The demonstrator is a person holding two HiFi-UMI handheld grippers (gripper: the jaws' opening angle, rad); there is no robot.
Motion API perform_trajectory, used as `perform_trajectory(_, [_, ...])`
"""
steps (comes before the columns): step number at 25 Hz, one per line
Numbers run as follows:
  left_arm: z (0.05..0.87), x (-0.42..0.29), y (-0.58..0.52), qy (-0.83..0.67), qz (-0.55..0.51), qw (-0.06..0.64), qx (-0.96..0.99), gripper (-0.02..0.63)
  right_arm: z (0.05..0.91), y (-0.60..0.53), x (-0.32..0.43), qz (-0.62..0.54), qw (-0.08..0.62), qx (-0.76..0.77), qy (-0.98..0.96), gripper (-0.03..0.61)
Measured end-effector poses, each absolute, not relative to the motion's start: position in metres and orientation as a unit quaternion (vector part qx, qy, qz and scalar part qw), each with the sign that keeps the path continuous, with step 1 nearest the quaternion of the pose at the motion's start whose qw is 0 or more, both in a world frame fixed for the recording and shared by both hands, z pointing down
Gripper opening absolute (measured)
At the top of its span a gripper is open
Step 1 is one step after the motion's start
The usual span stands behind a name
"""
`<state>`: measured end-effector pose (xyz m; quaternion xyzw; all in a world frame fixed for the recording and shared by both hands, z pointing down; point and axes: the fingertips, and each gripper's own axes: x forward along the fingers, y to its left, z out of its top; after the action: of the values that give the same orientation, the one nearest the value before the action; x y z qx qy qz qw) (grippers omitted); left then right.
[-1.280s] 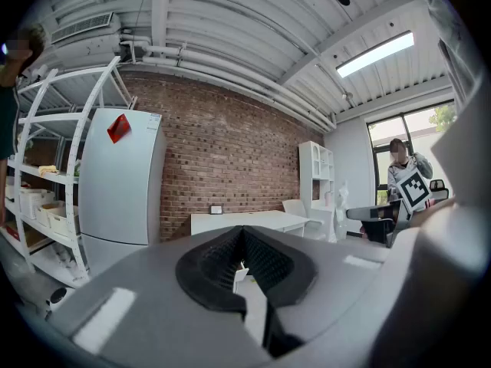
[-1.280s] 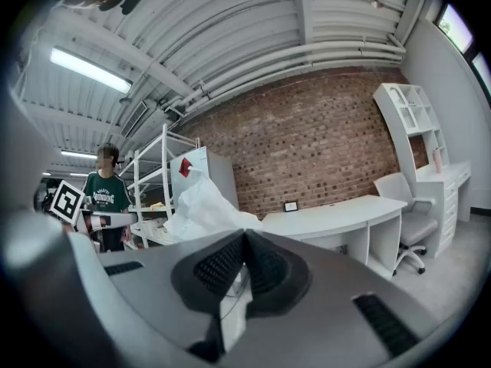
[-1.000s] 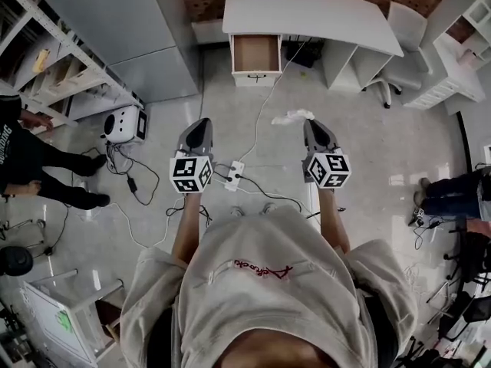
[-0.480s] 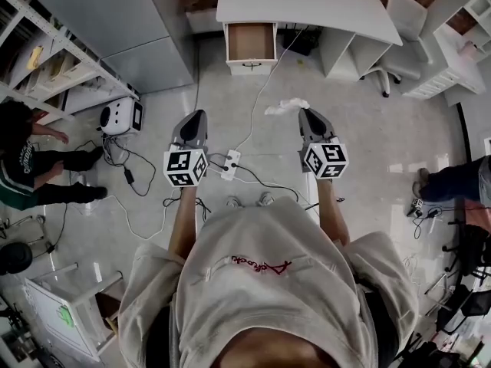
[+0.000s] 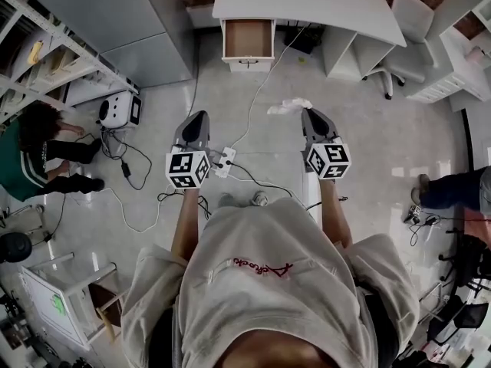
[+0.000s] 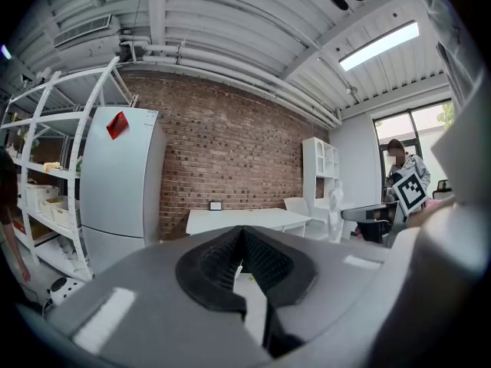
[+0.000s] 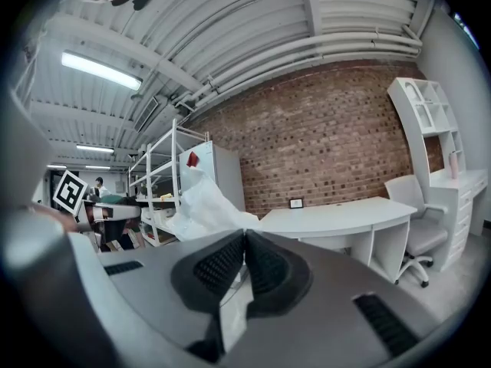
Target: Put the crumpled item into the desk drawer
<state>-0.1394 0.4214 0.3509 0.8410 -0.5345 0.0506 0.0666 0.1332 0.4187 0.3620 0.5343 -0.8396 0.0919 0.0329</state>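
Observation:
In the head view my right gripper [image 5: 308,114] is shut on the crumpled white item [image 5: 290,106], which sticks out to the left of its tip. Seen from the right gripper view, the item [image 7: 201,205] billows up left of the closed jaws of that gripper [image 7: 244,236]. My left gripper [image 5: 196,118] is level with it, shut and empty; the left gripper view shows its pads [image 6: 243,233] meeting. The white desk [image 5: 307,2] is straight ahead, with its drawer [image 5: 247,38] pulled open and nothing in it. Both grippers hang over the floor, well short of the drawer.
A power strip [image 5: 224,162] and cables [image 5: 130,175] lie on the floor between my arms. A grey cabinet [image 5: 126,21] and shelving [image 5: 38,60] are on the left, with a small white device [image 5: 119,111]. A person [image 5: 38,152] crouches left. An office chair [image 5: 403,25] stands right of the desk.
Both grippers have moved forward over the floor toward the desk, the right one still shut on the crumpled item. The person at left has bent lower.

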Motion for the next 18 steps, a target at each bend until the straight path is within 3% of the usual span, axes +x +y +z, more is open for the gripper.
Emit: perform_trajectory(18, [0.369, -0.121, 0.407, -0.532, 0.068, 0.073, 0.841, 0.008, 0.374, 0.394, 0.142, 0.1, 0.034, 0.529, -0.842, 0.012])
